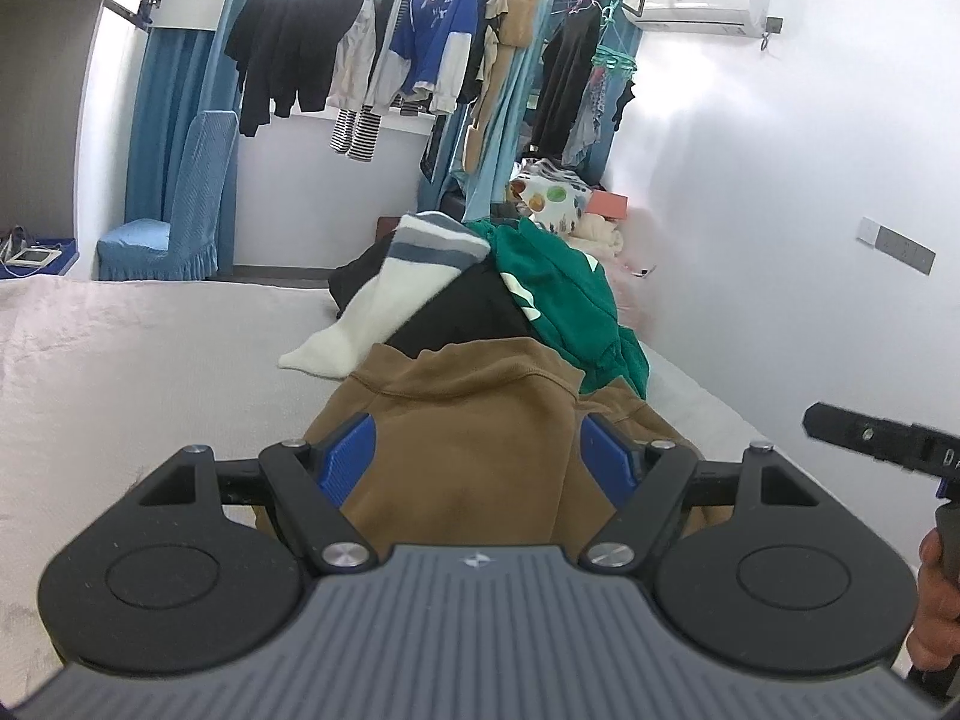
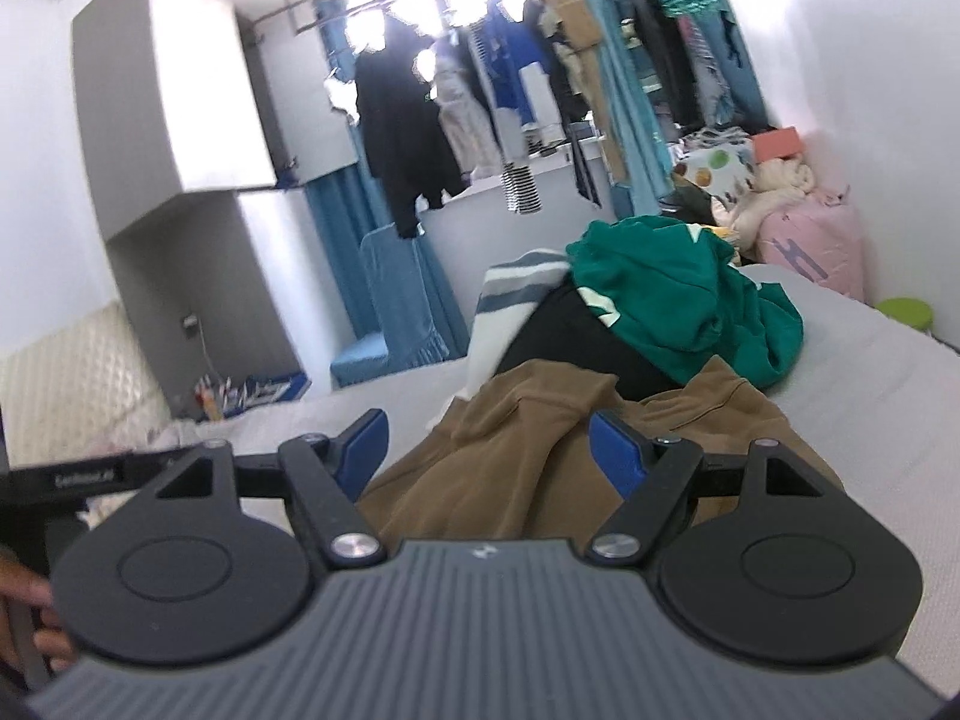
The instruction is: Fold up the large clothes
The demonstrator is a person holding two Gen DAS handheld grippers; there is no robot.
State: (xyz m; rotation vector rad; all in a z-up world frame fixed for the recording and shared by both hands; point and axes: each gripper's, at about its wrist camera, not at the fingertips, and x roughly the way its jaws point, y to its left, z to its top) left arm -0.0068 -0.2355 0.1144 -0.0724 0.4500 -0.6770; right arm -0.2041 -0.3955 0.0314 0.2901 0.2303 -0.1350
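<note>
Brown cloth fills the space in front of both my tools; it is a big brown top (image 1: pixel 468 420) lying on the bed (image 1: pixel 150 348), at the near end of a heap of clothes. Behind it sit a black piece (image 1: pixel 456 312), a white and grey striped piece (image 1: pixel 384 294) and a green top (image 1: pixel 564 294); they are piled up, I think, so that I can take them one by one.

My left tool (image 1: pixel 483 450) is wide, with its blue pads (image 1: pixel 351 456) apart on either side of the brown top; I see nothing pinched in it. My right tool (image 2: pixel 492 450) is wide too, and it holds nothing; the brown cloth (image 2: pixel 540 438) only shows behind the gap. Both tools point a little down at the heap, side by side; I can see the edge of the other tool (image 1: pixel 870 438) from the left view, with a hand (image 1: pixel 939 600) on its grip.

I judge the folding is not started on this top, since it is rumpled and not laid flat; I think the next job is to catch two edges and spread it out on the bare part of the bed.
</note>
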